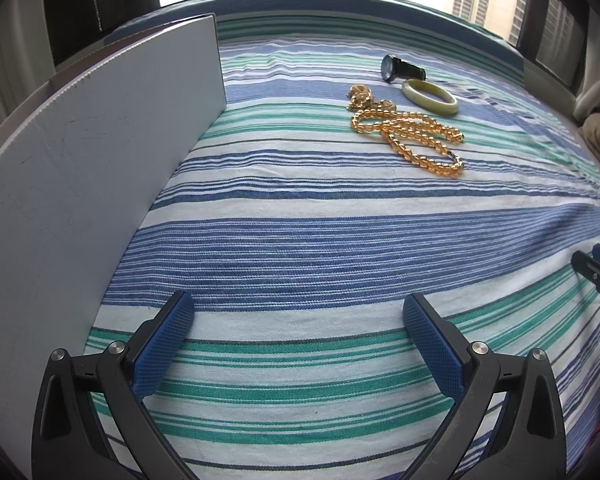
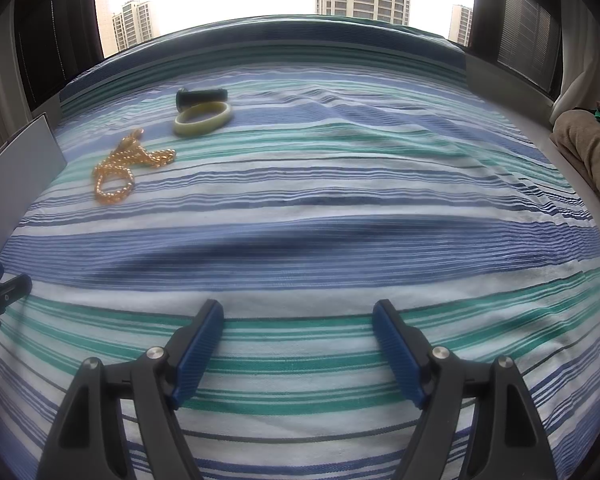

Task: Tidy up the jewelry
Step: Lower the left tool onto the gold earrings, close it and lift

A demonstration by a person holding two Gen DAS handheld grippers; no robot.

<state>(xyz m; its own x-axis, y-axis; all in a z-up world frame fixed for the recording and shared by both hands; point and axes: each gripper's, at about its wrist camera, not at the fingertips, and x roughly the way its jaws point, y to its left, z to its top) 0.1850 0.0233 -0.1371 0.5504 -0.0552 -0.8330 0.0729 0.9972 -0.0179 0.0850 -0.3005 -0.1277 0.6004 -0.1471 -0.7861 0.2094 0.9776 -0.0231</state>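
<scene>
1. Nearest, left gripper (image 1: 298, 312) low over the blue-green striped cloth (image 1: 300, 248), blue-padded fingers spread wide, holding nothing.
2. Right gripper (image 2: 298, 318) alongside, same low forward pose, jaws wide apart, empty.
3. White flat board (image 1: 80, 152) stands upright along the left edge.
4. Farther out, amber bead necklace (image 1: 416, 136) lies looped on the cloth, touching a small gold chain heap (image 1: 362, 96).
5. Pale green jade bangle (image 1: 430, 97) just beyond; black wristwatch (image 1: 400, 68) farthest, beside the bangle.
</scene>
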